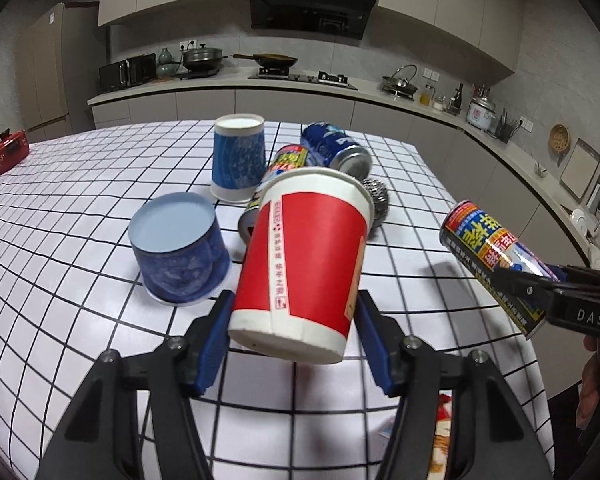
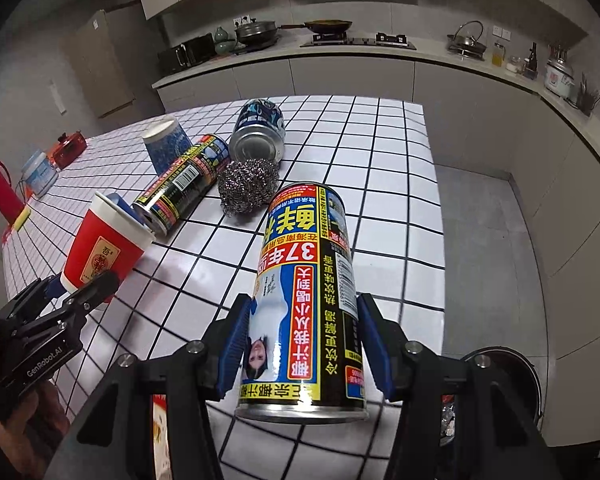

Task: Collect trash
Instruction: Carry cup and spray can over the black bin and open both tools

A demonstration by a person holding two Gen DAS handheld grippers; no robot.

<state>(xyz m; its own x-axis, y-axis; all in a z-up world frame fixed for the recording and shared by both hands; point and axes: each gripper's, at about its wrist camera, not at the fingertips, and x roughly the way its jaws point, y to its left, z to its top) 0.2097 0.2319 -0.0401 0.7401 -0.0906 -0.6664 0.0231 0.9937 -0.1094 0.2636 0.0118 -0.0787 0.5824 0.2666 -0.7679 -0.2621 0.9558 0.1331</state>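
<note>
Both hands were loaded up at this point. The left gripper [image 1: 294, 332] was clamped on a red paper cup [image 1: 304, 264], low centre of the left wrist view, pads squeezing near its base with the cup tipped mouth-away and lifted off the checkered tablecloth [image 1: 80, 240]. The right gripper [image 2: 302, 346] was clenched around a tall coconut juice can [image 2: 306, 300], bottom centre of its own view, also clear of the table.

If I were doing it, I'd go easy on the cup; paper walls crush quickly, and a grip that low lets it swing. The can looked rigid and glossy, so slipping seemed the bigger worry there. A dark round bin [image 2: 512, 384] peeked out at the lower right of the right wrist view, probably where both should go, one at a time so the two grippers don't bump.

Left on the table, mid-frame: two blue paper cups upside down [image 1: 238, 160] [image 1: 180, 252], another juice can lying down [image 2: 184, 184], a blue drink can on its side [image 2: 258, 132], and a steel wool scrubber [image 2: 246, 186] touching it.
</note>
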